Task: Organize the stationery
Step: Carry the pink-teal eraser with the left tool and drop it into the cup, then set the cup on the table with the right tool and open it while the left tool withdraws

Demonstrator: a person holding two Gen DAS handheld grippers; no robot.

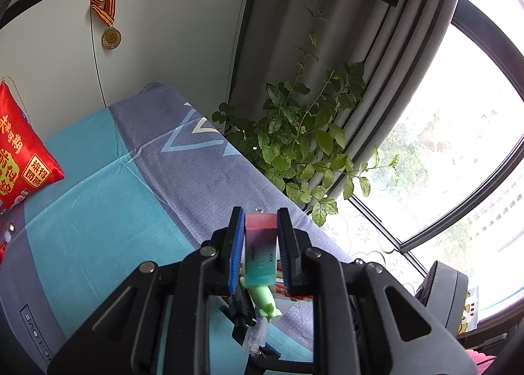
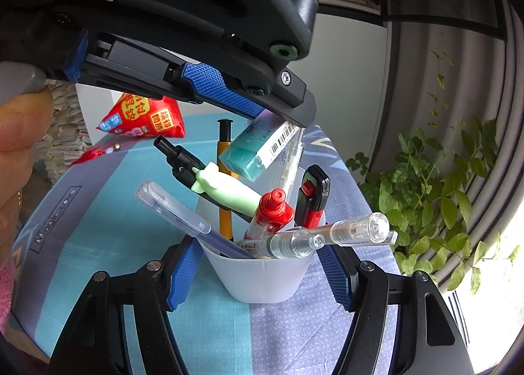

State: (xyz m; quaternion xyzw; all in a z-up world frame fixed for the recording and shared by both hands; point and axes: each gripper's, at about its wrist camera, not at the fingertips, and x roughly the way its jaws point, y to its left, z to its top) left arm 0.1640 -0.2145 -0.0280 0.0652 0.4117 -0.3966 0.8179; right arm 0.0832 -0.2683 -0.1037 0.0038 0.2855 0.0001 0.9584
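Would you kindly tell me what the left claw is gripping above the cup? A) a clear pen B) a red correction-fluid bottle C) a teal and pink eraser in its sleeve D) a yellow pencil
C: the left claw is shut on the eraser, held over the white cup of pens, which the right claw straddles.

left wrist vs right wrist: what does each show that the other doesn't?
Left wrist only: a medal hanging on the wall and the window.
Right wrist only: the white cup between the right tongs, plus the pens in it and a red glue bottle.
Both: the eraser clamped in the left tongs, the green-capped pen, the plant.
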